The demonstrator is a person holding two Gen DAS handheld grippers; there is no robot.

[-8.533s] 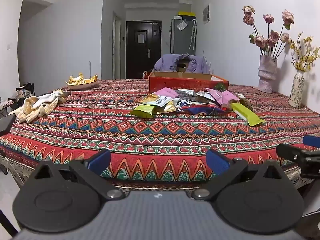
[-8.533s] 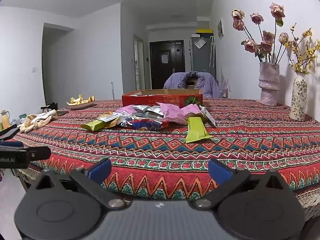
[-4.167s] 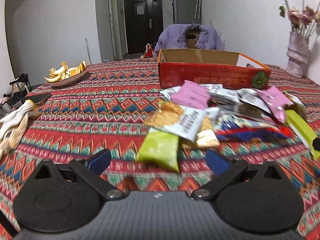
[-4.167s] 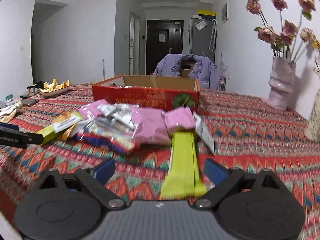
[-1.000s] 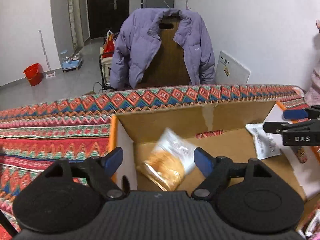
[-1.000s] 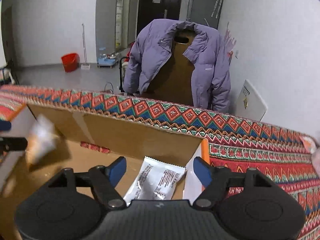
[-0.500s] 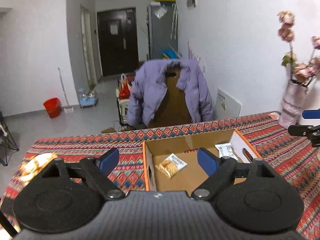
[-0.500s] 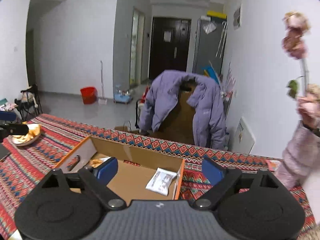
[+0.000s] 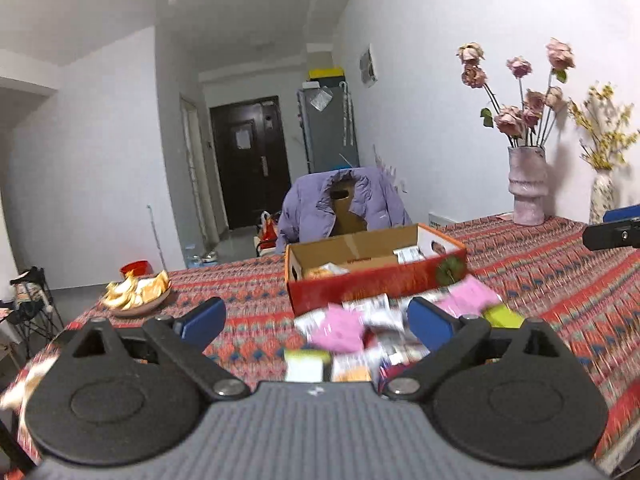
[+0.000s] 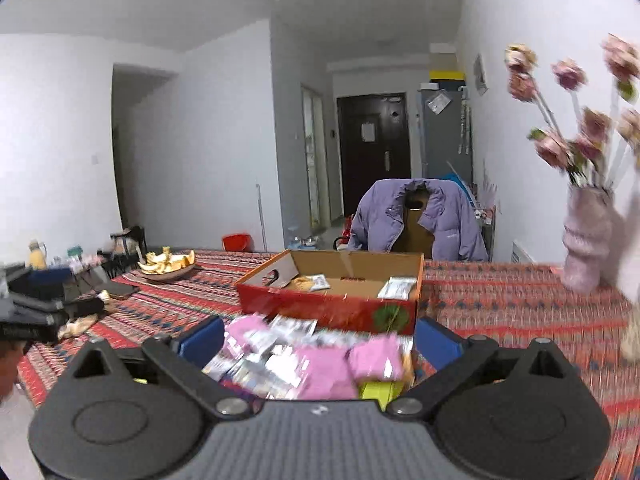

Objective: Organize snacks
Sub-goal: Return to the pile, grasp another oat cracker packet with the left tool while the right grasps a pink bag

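Observation:
A red cardboard box (image 9: 376, 286) (image 10: 320, 308) stands open on the patterned tablecloth, with an orange-and-white snack packet (image 10: 306, 282) and a white packet (image 10: 397, 287) lying inside. In front of it is a blurred heap of snack packets (image 9: 360, 328) (image 10: 304, 356), pink, white and green. My left gripper (image 9: 316, 318) is pulled back above the heap, its jaws opening, nothing between them. My right gripper (image 10: 318, 338) hangs over the heap's near side, jaws opening too, and empty. The right gripper's tip (image 9: 612, 232) shows at the left view's right edge.
A dish of orange peel (image 9: 136, 294) (image 10: 168, 264) sits at the left. Two vases of dried flowers (image 9: 526, 188) stand by the right wall. A chair draped with a purple jacket (image 10: 416, 220) is behind the table. Gloves and a phone (image 10: 118, 290) lie on the left.
Both grippers have drawn back from over the box to the near side of the snack heap, and their jaws have widened. The two packets they dropped stay in the box.

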